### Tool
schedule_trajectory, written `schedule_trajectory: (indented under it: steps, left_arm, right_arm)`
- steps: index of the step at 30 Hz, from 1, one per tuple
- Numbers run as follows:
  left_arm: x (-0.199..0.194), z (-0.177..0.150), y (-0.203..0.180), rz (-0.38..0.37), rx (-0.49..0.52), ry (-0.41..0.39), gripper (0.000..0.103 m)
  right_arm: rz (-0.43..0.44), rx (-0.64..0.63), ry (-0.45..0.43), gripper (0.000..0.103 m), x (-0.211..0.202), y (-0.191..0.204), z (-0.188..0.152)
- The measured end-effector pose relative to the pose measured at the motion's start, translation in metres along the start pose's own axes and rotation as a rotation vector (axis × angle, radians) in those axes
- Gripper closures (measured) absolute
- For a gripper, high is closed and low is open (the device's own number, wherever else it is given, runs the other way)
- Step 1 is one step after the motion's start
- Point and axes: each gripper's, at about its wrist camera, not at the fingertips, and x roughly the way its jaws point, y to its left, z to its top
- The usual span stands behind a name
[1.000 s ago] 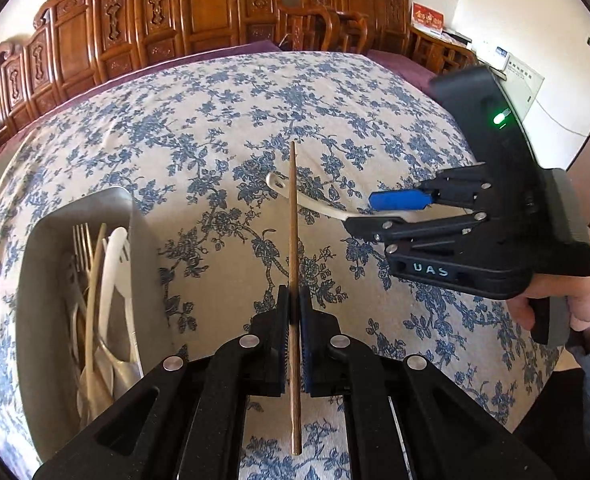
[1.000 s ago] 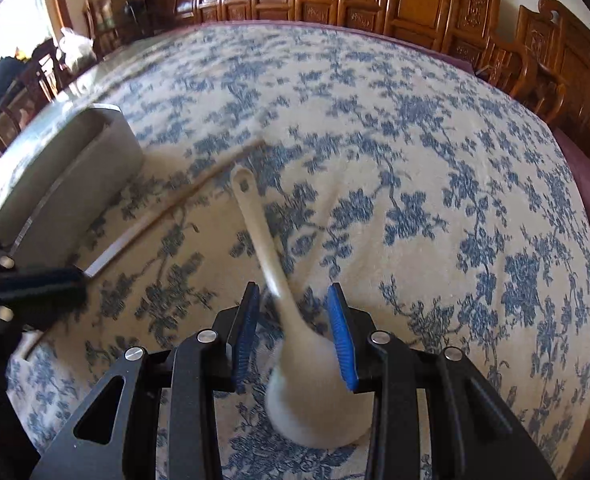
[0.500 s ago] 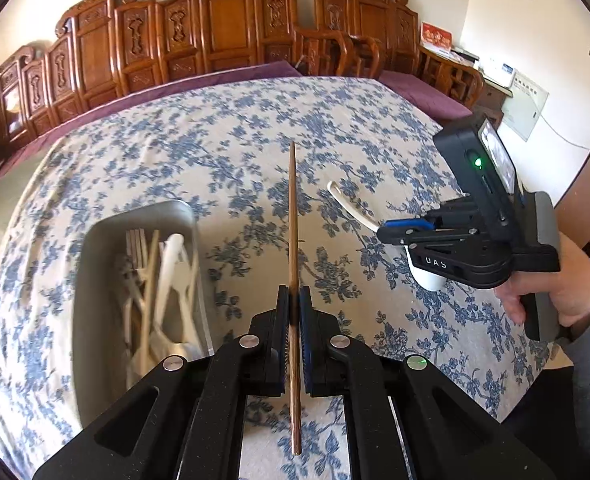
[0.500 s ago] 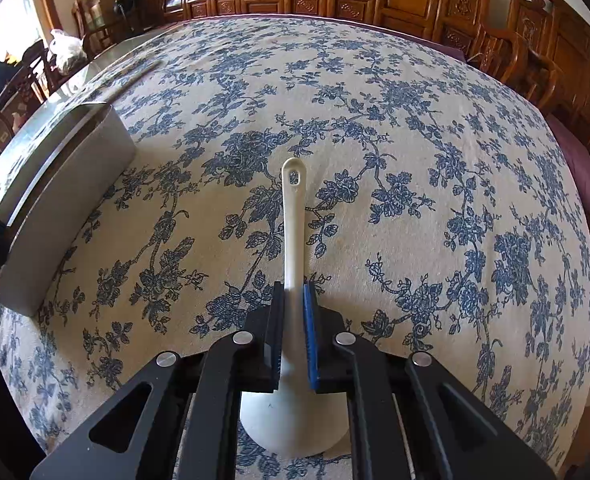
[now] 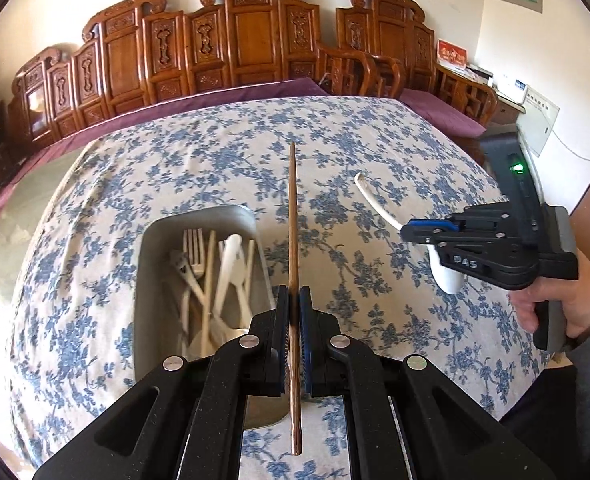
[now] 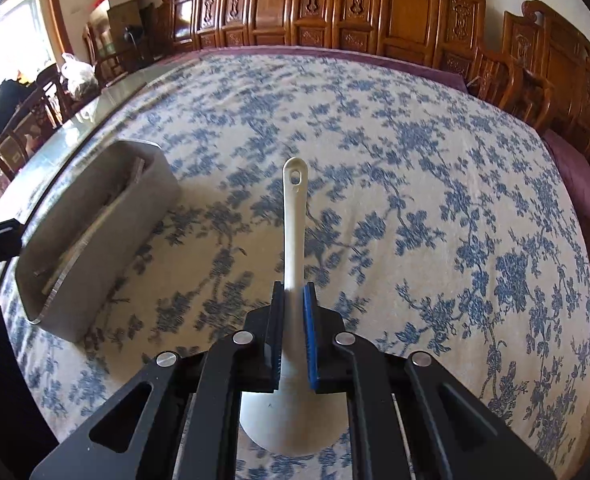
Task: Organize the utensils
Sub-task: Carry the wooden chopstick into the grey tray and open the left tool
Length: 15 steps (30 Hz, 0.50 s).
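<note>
My left gripper [image 5: 293, 300] is shut on a brown wooden chopstick [image 5: 293, 216], held in the air above the right wall of a grey utensil tray [image 5: 145, 248]. The tray holds several forks, white spoons and chopsticks [image 5: 215, 276]. My right gripper [image 6: 293, 292] is shut on a white soup spoon [image 6: 295, 216], handle pointing forward, lifted above the floral cloth. In the left wrist view the right gripper [image 5: 423, 232] hangs to the right of the tray with the spoon [image 5: 449, 276] in it. The tray [image 6: 95, 256] lies to the left in the right wrist view.
The table wears a blue floral cloth [image 5: 375, 148] with a glass-topped strip at its left edge [image 6: 79, 128]. Carved wooden chairs [image 5: 247, 40] line the far side. A hand [image 5: 555, 300] holds the right gripper at the table's right edge.
Both grippers have risen from the table with their loads. The right gripper closed on the spoon and lifted it. The chopstick came off the cloth, and the tray shifted toward the middle under it.
</note>
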Motion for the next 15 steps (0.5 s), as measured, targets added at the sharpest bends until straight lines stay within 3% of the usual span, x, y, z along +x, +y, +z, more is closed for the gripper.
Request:
schedule_trajectory:
  steps: [15]
  left_arm:
    - [0.013,-0.013,0.065,0.024,-0.064,0.021,0.099]
  right_arm:
    - [0.012,-0.036,-0.079,0.092,-0.017,0.035,0.011]
